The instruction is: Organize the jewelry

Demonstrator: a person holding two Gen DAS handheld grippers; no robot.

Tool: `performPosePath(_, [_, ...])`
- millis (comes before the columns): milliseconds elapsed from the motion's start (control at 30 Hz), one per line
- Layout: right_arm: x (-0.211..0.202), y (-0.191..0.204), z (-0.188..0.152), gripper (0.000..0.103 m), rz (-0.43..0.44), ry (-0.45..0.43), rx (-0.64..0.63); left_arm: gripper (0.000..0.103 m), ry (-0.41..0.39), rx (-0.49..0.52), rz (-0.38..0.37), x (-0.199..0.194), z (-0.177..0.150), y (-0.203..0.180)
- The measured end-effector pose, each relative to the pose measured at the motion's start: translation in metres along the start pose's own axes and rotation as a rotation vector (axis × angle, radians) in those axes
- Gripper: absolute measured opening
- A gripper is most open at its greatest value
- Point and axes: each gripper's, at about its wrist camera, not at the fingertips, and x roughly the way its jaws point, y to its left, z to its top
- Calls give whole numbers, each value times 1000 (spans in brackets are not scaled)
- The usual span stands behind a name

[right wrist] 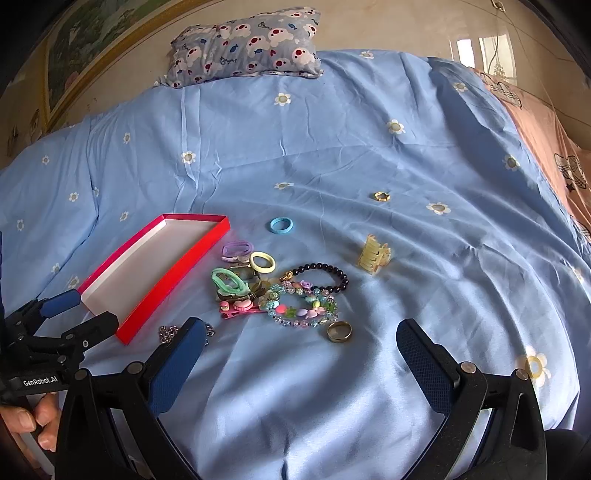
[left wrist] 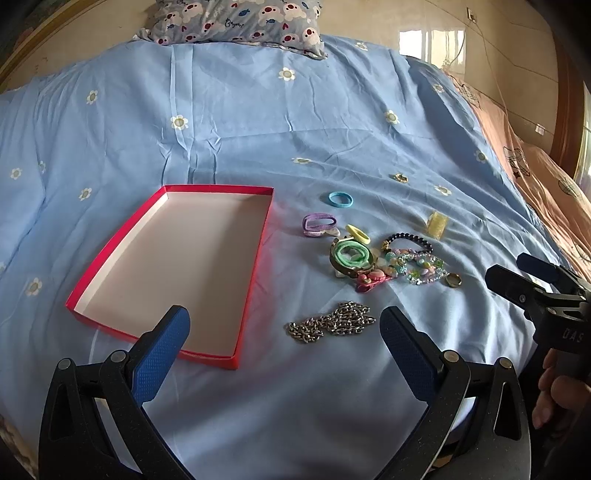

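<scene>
A bed (left wrist: 258, 122) under a blue flowered sheet fills the room, a patterned pillow (left wrist: 236, 22) at its head against a beige wall. A red tray (left wrist: 122, 243) lies empty beside a heap of jewelry (right wrist: 280, 291): hair ties, bead bracelets, rings, a yellow claw clip (right wrist: 373, 258). A metal chain (left wrist: 330, 322) lies apart, half hidden in the right view. The left tool (left wrist: 284, 332) and right tool (right wrist: 301, 343) both gape wide, holding nothing, above the sheet.
</scene>
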Motion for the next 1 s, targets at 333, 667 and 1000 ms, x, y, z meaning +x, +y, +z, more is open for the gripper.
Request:
performPosePath(333, [0, 3, -3, 103, 10, 1, -17, 103, -6, 1, 5, 1, 1, 1])
performPosePath(667, [-1, 7, -3, 103, 21, -9, -29, 103, -18, -4, 12, -2, 1, 2])
performPosePath(1000, [0, 7, -3, 103, 22, -8, -27, 103, -22, -2, 13, -3, 0, 1])
